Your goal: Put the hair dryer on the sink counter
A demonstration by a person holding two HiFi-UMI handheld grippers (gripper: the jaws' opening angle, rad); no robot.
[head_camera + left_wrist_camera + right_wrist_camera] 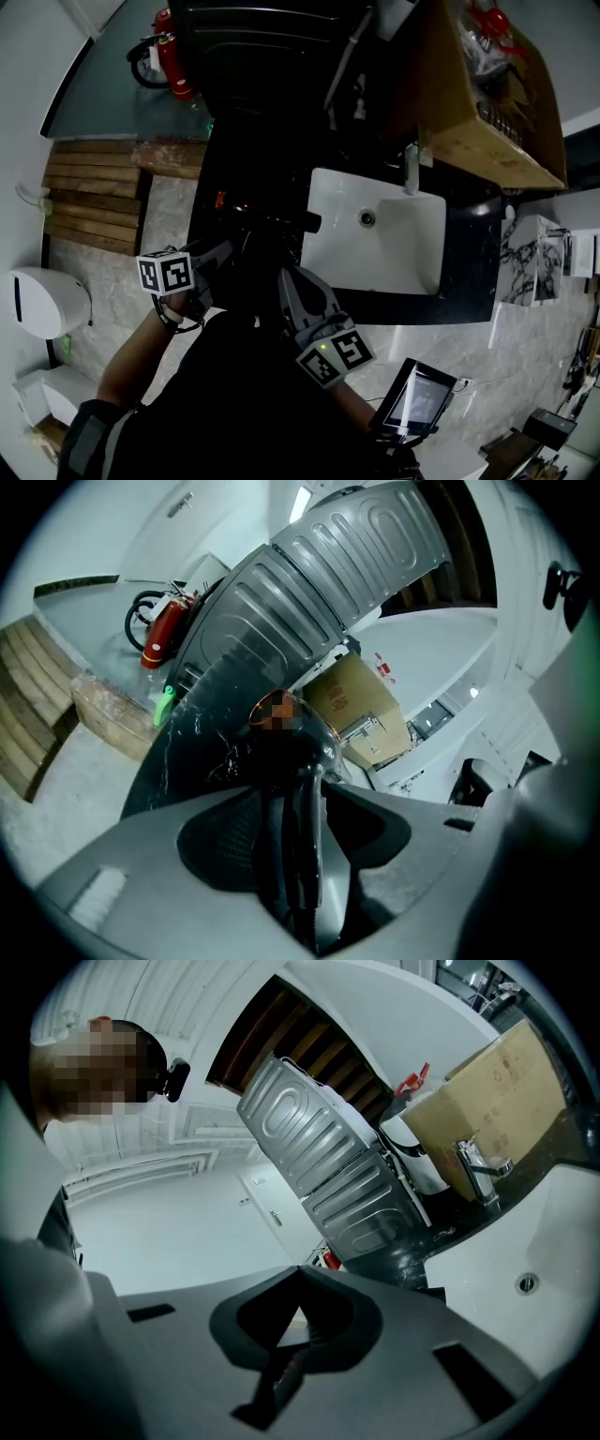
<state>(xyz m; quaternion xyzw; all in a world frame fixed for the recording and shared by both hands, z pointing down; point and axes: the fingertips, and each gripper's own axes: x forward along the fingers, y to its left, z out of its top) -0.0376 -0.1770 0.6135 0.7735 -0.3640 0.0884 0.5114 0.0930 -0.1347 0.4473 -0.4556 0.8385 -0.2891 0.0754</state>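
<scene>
Ease left gripper [225, 251], spread wide round the hair dryer [281, 220], straight back off the sink counter [469, 234] — keep right gripper [289, 281] pinched together, clear.

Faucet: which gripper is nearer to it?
Right. The right gripper is just left of the sink, below-left of the faucet; the left gripper is farther left over the dark counter.

No words, numbers or brand names can be read anywhere. The cardboard box [361, 710] carries small print, too blurred to make out. The marker cubes [166, 273] show only black-and-white square patterns, no letters. The tablet screen [417, 398] is lit, but its contents are too small to read.
</scene>
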